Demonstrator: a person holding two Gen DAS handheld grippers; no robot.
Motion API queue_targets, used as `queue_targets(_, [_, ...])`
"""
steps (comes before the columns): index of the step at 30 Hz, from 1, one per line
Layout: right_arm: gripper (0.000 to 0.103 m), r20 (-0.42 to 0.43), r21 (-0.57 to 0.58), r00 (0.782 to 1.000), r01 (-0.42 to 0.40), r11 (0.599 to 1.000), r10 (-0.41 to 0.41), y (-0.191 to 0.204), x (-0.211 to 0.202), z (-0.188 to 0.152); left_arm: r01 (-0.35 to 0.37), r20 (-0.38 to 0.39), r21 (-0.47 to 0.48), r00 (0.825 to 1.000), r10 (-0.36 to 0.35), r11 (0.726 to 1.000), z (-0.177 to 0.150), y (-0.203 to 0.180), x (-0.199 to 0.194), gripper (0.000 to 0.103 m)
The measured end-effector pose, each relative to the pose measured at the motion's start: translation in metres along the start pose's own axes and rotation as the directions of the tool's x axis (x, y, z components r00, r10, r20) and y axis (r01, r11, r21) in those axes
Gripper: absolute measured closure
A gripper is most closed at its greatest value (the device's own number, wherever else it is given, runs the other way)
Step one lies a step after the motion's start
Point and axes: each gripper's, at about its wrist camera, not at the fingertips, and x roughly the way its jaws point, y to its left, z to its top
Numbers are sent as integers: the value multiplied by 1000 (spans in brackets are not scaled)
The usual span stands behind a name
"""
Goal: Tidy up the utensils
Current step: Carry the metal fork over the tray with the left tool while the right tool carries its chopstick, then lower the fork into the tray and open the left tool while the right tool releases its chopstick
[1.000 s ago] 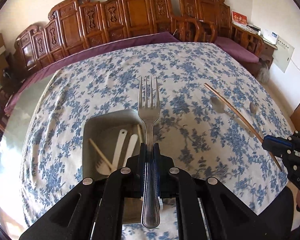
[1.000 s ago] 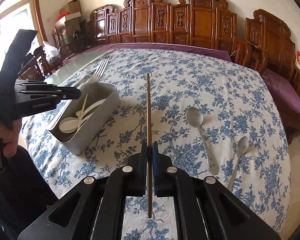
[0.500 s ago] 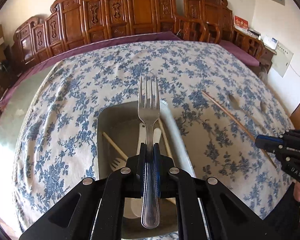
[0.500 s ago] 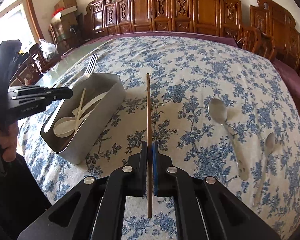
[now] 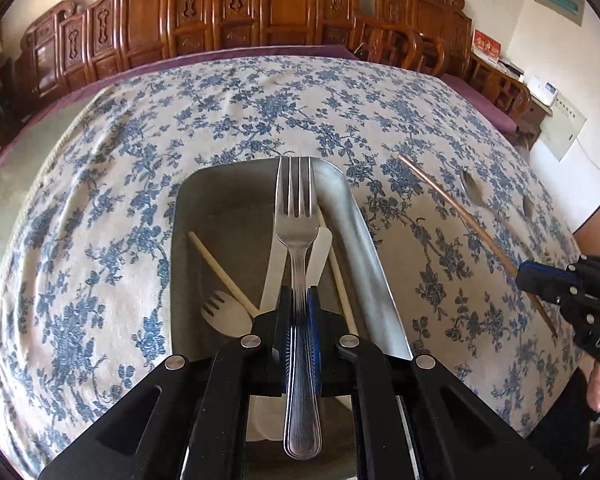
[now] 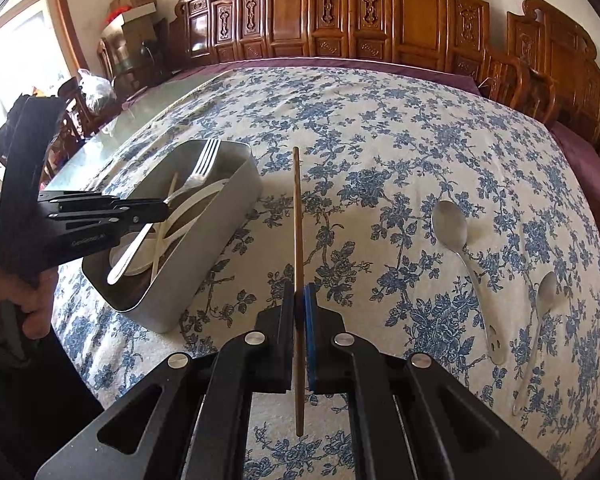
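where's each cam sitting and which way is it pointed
Left wrist: on the left claw, looking along the held fork into the metal tray; right claw at right.
Right wrist: on the right claw, along its chopstick across the tablecloth; left claw at left.
Shared: tray, fork, chopstick, both spoons.

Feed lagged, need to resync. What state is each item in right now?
Left gripper: shut on fork.
Fork: held over the tin.
Right gripper: shut on chopstick.
Chopstick: held above cloth.
Tin: open, plastic cutlery inside.
Two spoons: lying on cloth.
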Motion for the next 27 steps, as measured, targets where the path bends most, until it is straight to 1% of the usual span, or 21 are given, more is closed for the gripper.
queue_targets(4, [97,-5,-4,1000,12,1000,-12,5,-1,2,10,10,-12,1000,-9,1000,0,4,0,96])
queue_targets(10, [97,-7,-3,1000,12,1000,-12,18,-4,5,27,45,-31,999,-25,999,3,15,-13,96])
queue_targets(15, [97,-6,-22,1000,-8,1000,7,43,-4,11,17,93,-36,996,-14,999,5,26,-31,96])
queue_targets(20, [97,-14,-37,1000,-28,999,27,69,4,16,10,103,-50,995,-5,999,3,41,-38,96])
queue_targets(24, [97,-22,-48,999,-44,998,43,88,14,19,23,109,-77,994,-14,997,4,54,-41,96])
queue_targets(27, [97,-34,-44,998,-54,998,53,98,21,22,1,117,-80,993,9,997,5,61,-44,96])
